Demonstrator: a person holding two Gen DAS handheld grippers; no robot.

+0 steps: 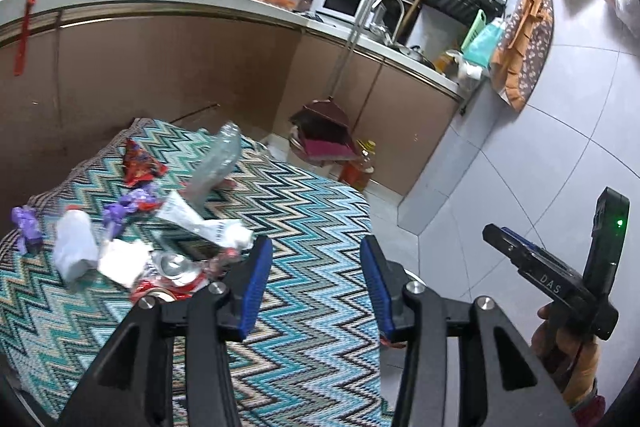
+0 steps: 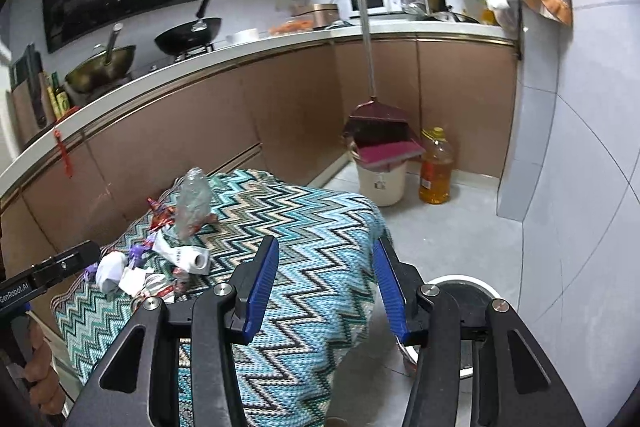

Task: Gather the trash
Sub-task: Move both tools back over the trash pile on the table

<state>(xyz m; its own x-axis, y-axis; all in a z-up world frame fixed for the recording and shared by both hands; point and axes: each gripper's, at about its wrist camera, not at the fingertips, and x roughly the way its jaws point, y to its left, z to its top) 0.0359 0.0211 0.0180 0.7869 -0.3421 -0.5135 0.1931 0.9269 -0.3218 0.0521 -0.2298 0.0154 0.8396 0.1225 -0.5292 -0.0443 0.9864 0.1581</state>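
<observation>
Both hand-held grippers, left [image 1: 316, 287] and right [image 2: 326, 287], hang part-open and empty. The trash [image 1: 160, 227] lies mid-left on the tabletop [image 1: 312, 195]. Next, probably, reach for a piece.

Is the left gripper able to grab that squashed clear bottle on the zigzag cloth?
Probably yes. The left gripper has its jaws open and empty, and the bottle sticks up at the far side of the trash pile with nothing covering it. It would have to reach over the crumpled papers first.
</observation>
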